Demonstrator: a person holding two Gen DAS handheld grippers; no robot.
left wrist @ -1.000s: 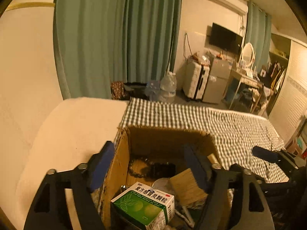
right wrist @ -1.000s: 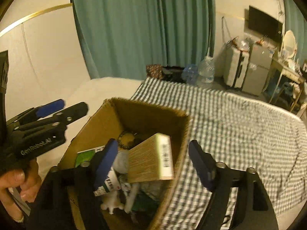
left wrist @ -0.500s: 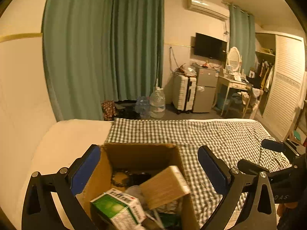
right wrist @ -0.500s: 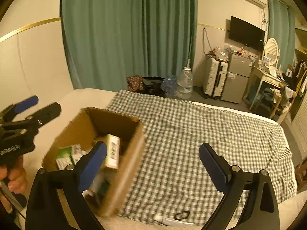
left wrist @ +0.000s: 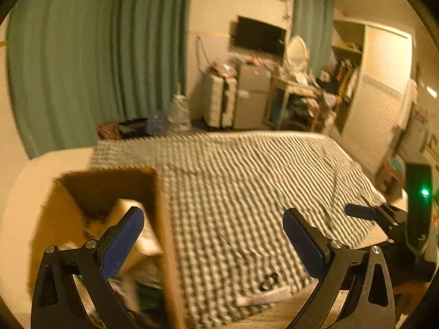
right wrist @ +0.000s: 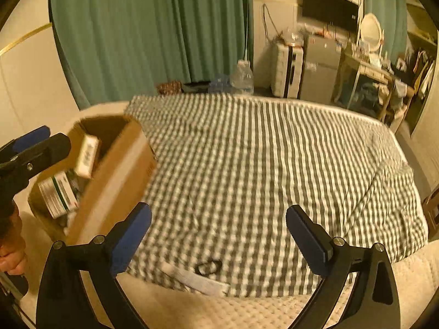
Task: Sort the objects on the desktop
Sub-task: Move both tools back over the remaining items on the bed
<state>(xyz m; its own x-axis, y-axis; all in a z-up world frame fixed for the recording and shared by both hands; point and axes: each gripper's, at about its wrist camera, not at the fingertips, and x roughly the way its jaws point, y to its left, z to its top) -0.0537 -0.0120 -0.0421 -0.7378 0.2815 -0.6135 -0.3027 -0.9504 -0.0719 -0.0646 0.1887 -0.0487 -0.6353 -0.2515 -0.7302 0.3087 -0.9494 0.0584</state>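
The left gripper (left wrist: 212, 233) is spread wide with nothing between its blue pads; it angles downward over the near edge of the bed, its left finger in front of the open cardboard box (left wrist: 164, 219) and its right finger above the checked blanket (left wrist: 247, 181). The right gripper (right wrist: 218, 233) is likewise spread wide and empty, tilted down toward the blanket's near edge. Just ahead of it on the blanket lie a small black ring-shaped item (right wrist: 208, 266) and, touching or just beside it, a flat white strip (right wrist: 194, 277); blur hides what they are. The box sits on the bed at the blanket's left edge, holding a tan carton (right wrist: 87, 155) standing upright and a green-and-white medicine box (right wrist: 56, 194). A hand (right wrist: 9, 249) grips the left gripper's handle at the right view's left edge.
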